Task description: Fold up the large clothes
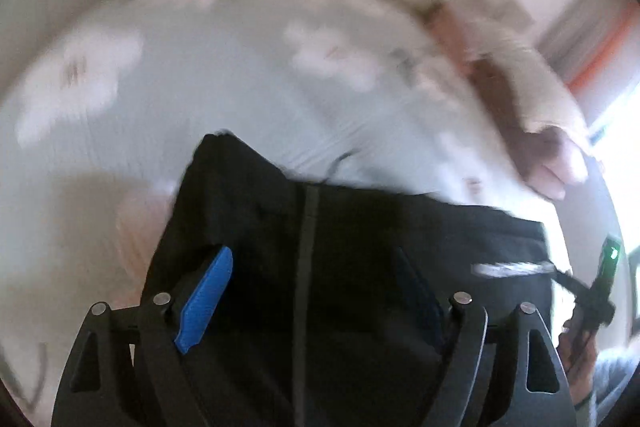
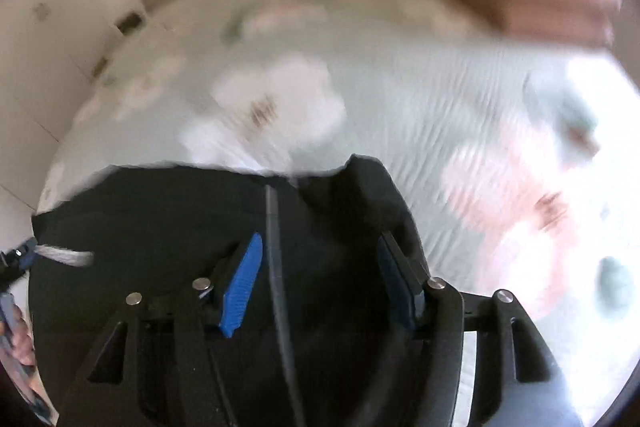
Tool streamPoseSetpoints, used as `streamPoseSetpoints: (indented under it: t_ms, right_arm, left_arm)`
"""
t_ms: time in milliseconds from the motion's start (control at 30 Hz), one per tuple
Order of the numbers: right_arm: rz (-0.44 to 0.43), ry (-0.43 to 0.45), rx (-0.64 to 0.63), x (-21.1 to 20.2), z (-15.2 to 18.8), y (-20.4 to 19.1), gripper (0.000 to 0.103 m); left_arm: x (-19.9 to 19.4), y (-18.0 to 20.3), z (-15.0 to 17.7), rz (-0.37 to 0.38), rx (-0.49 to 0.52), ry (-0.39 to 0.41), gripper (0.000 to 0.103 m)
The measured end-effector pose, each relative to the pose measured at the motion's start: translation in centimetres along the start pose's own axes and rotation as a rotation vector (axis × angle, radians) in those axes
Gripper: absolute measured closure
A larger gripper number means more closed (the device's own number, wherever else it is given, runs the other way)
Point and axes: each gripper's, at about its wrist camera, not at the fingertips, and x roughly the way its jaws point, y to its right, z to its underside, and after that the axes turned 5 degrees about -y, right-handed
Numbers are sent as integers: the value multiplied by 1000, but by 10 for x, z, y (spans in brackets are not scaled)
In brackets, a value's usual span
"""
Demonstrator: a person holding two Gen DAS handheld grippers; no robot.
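A black garment [image 1: 360, 227] with a grey stripe lies on a pale patterned bed cover [image 1: 240, 99]. My left gripper [image 1: 316, 291] stands open right over the garment, blue pads [image 1: 208, 291] wide apart with the stripe between them. My right gripper [image 2: 320, 275] is also open over the same black garment [image 2: 168, 227], one blue pad [image 2: 242, 279] on each side of the grey stripe. Neither pair of fingers closes on cloth. The other gripper shows at the right edge of the left wrist view [image 1: 596, 287].
The bed cover [image 2: 400, 99] with white and pink shapes fills both views, motion-blurred. A beige and brown pillow or cushion [image 1: 500, 67] lies at the far right. Pale wall or floor panels [image 2: 60, 47] lie beyond the bed's left side.
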Motion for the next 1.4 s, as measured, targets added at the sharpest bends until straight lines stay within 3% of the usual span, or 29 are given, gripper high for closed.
streamPoseSetpoints:
  t_ms: [33,67,233,500,633,833,967,1167,1300,1400]
  right_arm:
    - [-33,-47,11,17,-2,6,40]
    - [-47,-37,20,20,-5,9,40]
    - [-43,-12,1,15,-2,7,40]
    - [-201,106,-36,-64,54,12,38]
    - [-187,163,-78,-114,93,11,21]
    - [-182,180,-91,-153,128,11,20]
    - [-84,165,-136,-150,136,8,16]
    - [-33,109,-86,-111,129,28,15]
    - [-82,32,-22,-71,123,48,15]
    - [-160,13,52,-52,123,65,4]
  left_arm:
    - [16,-12,-3,44,-41,-43,23]
    - [20,-18,-6,74,-64,-50,23]
    - [20,-4,-2,18,2,-40,23]
    - [-83,-3,41,205,147,125,24]
    - [-128,-3,64,261,194,142,24]
    - [-158,-5,100,194,242,118,24]
    - [-156,-15,117,120,239,85,24]
    - [-122,-48,116,112,149,30,24]
    - [-86,-71,113,202,56,-41,24]
    - [-67,-83,113,242,-1,-52,24]
